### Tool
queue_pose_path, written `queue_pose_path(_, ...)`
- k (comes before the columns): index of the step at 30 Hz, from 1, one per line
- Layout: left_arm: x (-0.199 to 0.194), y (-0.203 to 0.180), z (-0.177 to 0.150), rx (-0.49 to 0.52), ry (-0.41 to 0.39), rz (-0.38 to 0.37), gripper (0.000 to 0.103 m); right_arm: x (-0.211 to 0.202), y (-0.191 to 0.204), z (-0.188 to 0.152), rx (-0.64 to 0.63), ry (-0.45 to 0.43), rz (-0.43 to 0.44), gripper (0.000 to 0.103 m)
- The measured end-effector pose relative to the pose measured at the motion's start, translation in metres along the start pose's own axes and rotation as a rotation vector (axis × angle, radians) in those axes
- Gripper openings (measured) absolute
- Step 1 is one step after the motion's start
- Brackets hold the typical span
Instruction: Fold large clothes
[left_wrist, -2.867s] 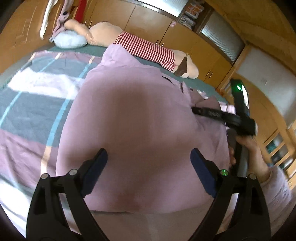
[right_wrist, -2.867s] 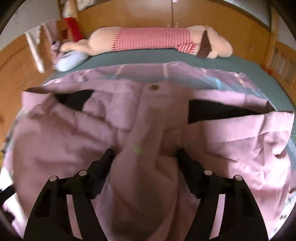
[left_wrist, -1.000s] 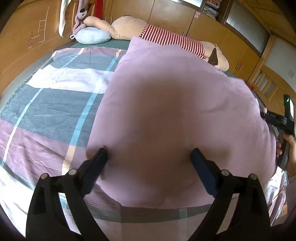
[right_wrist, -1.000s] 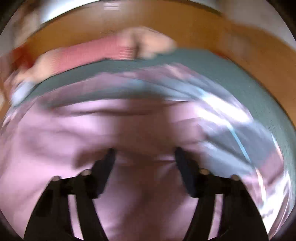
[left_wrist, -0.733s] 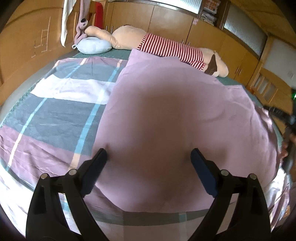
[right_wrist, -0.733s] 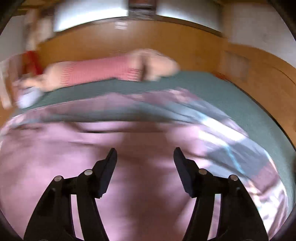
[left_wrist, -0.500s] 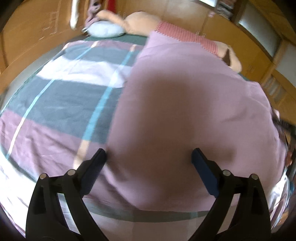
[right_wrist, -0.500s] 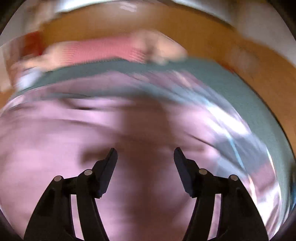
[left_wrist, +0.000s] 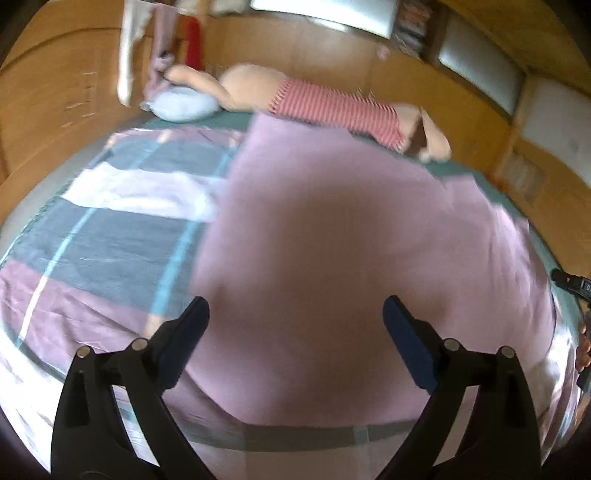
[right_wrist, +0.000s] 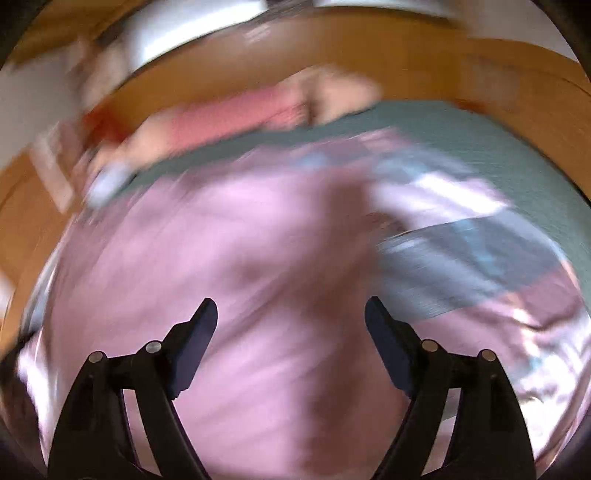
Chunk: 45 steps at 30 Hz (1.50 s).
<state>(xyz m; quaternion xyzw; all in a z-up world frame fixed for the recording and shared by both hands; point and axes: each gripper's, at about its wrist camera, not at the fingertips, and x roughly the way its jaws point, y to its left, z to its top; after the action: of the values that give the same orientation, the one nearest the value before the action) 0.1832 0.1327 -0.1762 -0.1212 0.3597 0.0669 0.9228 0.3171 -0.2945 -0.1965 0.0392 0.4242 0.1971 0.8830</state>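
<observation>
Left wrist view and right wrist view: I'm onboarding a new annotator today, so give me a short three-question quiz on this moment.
1. True or false: the left claw is shut on the pink garment.
2. The garment lies on: A) a wooden floor, B) a checked bedspread, C) a chair.
3. Fill in: the plush toy at the far end of the bed wears a red-and-white ______ top.

Key
1. False. Both fingers stand wide apart over the cloth; the right claw is open too.
2. B.
3. Striped.
</observation>
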Motion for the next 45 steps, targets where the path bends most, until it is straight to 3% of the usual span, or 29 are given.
queue_pose_path(1, 0.008, -0.002, -0.004, 0.011, 0.035, 0.024, 0.096, 0.007, 0.000, -0.005, -0.001, 0.038, 0.011, 0.083)
queue_pose_path(4, 0.022, 0.007, -0.010, 0.001, 0.087, 0.071, 0.101, 0.016, -0.030, -0.007, 0.065, 0.043, -0.161, 0.082)
queue_pose_path(5, 0.023, 0.013, -0.010, -0.023, 0.097, 0.071, 0.101, 0.017, -0.047, -0.008, 0.126, 0.048, -0.239, 0.082)
queue_pose_path(6, 0.023, 0.018, -0.009, -0.041, 0.104, 0.075, 0.101, 0.015, -0.073, -0.010, 0.216, 0.049, -0.382, 0.088)
queue_pose_path(7, 0.022, 0.023, -0.008, -0.063, 0.107, 0.074, 0.101, 0.012, -0.087, -0.012, 0.267, 0.047, -0.422, 0.089)
queue_pose_path(9, 0.019, 0.028, -0.008, -0.091, 0.103, 0.062, 0.101, 0.001, -0.098, -0.014, 0.342, 0.021, -0.376, 0.089)
queue_pose_path(12, 0.013, 0.024, -0.007, -0.098, 0.071, 0.053, 0.098, -0.024, -0.053, -0.010, 0.197, -0.109, -0.406, 0.088)
queue_pose_path(14, 0.002, 0.015, -0.005, -0.073, 0.022, 0.015, 0.098, -0.034, -0.005, -0.012, 0.044, -0.185, -0.308, 0.088)
queue_pose_path(17, 0.002, 0.001, -0.006, -0.017, 0.031, 0.012, 0.099, -0.010, 0.025, -0.026, -0.025, -0.050, -0.165, 0.088)
queue_pose_path(19, 0.013, 0.000, -0.011, 0.002, 0.069, 0.043, 0.099, 0.014, 0.026, -0.038, -0.032, 0.055, -0.192, 0.089)
queue_pose_path(20, 0.016, 0.002, -0.010, 0.001, 0.077, 0.047, 0.100, 0.018, 0.022, -0.044, -0.033, 0.066, -0.217, 0.089)
queue_pose_path(24, 0.016, 0.010, -0.007, -0.031, 0.077, 0.041, 0.101, 0.010, 0.008, -0.048, 0.091, 0.075, -0.303, 0.089)
queue_pose_path(26, 0.015, 0.010, -0.006, -0.036, 0.072, 0.042, 0.100, -0.003, 0.023, -0.044, 0.063, 0.022, -0.374, 0.089)
queue_pose_path(30, 0.009, 0.003, -0.008, -0.019, 0.051, 0.031, 0.100, -0.025, 0.071, -0.035, -0.028, -0.092, -0.268, 0.089)
queue_pose_path(32, 0.008, -0.001, -0.008, 0.005, 0.047, 0.028, 0.100, -0.018, 0.085, -0.027, -0.065, -0.097, -0.205, 0.089)
queue_pose_path(34, 0.009, -0.007, -0.010, 0.029, 0.050, 0.037, 0.100, -0.011, 0.106, -0.024, -0.112, -0.085, -0.197, 0.089)
queue_pose_path(36, 0.011, -0.010, -0.012, 0.051, 0.052, 0.053, 0.100, 0.012, 0.122, -0.025, -0.145, -0.014, -0.224, 0.089)
queue_pose_path(37, 0.012, -0.010, -0.013, 0.055, 0.053, 0.055, 0.100, 0.034, 0.125, -0.026, -0.152, 0.067, -0.237, 0.091)
queue_pose_path(39, 0.013, -0.009, -0.012, 0.051, 0.061, 0.046, 0.101, 0.068, 0.115, -0.033, -0.119, 0.138, -0.228, 0.096)
queue_pose_path(42, 0.015, -0.009, -0.013, 0.057, 0.066, 0.054, 0.101, 0.070, 0.114, -0.022, -0.079, 0.188, -0.241, 0.100)
queue_pose_path(44, 0.018, -0.008, -0.013, 0.057, 0.070, 0.065, 0.101, 0.049, 0.123, -0.014, -0.048, 0.130, -0.250, 0.095)
queue_pose_path(45, 0.019, -0.007, -0.013, 0.051, 0.073, 0.067, 0.101, 0.029, 0.135, -0.007, -0.053, 0.038, -0.225, 0.090)
